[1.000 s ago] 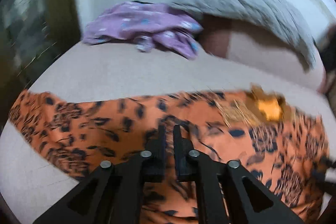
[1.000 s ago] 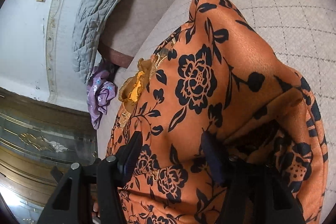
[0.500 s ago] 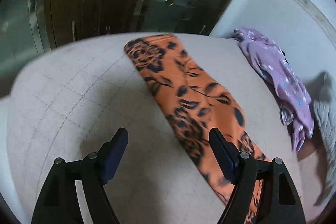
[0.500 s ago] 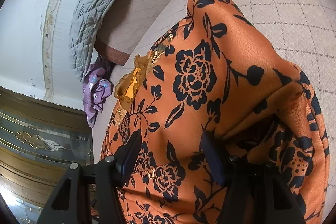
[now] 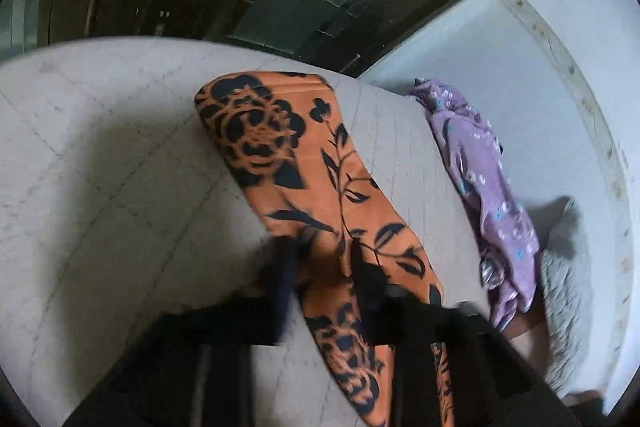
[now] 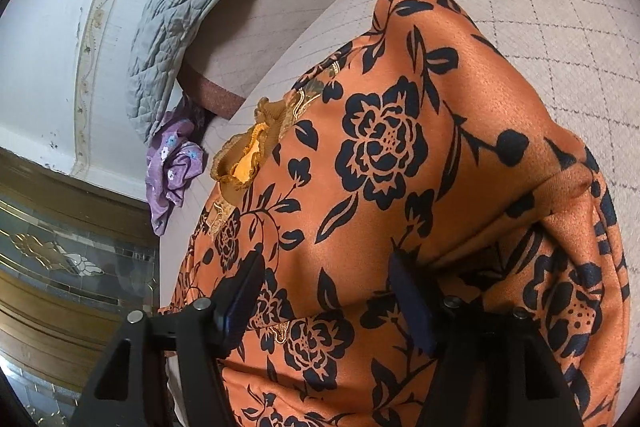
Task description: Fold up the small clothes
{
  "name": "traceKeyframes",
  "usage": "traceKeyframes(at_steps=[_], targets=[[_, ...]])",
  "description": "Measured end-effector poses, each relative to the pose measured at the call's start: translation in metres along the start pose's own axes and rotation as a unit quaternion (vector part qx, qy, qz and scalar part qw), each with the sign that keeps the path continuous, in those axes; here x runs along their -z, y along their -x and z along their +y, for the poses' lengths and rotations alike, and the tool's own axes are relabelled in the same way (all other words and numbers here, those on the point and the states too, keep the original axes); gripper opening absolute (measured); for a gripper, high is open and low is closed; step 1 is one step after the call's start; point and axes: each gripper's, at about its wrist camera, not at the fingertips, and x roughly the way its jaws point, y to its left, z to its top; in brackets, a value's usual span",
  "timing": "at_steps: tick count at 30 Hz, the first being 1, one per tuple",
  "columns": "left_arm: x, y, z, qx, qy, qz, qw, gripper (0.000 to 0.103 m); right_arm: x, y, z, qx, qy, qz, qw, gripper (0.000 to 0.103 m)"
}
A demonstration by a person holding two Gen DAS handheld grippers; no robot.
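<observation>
Orange flowered garment (image 6: 400, 155) lies spread across the bed (image 5: 100, 187), one long sleeve (image 5: 304, 187) running out toward the bed's far edge by the dark cabinet. Left gripper (image 5: 324, 255) sits over that sleeve partway along it; its jaws are closing, blurred, with sleeve cloth between them, and seem to have it pinched. Right gripper (image 6: 324, 291) rests on the garment's body near the bed's near side; jaws are opening, set apart, with cloth bulging between but no pad visibly pressing it. A purple garment (image 5: 480, 167) lies crumpled at the bed's far corner by the wall, next to a grey quilt (image 6: 180, 27). Step in hand, as judged: the sleeve fold. Next move calls for carrying the sleeve inward across the body, laying it flat, while the right gripper steadies the body.
</observation>
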Motion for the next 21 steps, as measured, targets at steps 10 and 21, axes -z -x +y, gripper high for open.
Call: traceKeyframes(at_steps=[10, 21], targets=[[0.016, 0.027, -0.077, 0.018, -0.120, -0.023, 0.9924, 0.005, 0.000, -0.002, 0.002, 0.002, 0.002, -0.002, 1.000, 0.068], [0.219, 0.089, -0.256, 0.155, -0.399, 0.058, 0.9019, 0.005, -0.005, 0.024, 0.000, -0.038, -0.017, -0.007, 0.999, 0.068]])
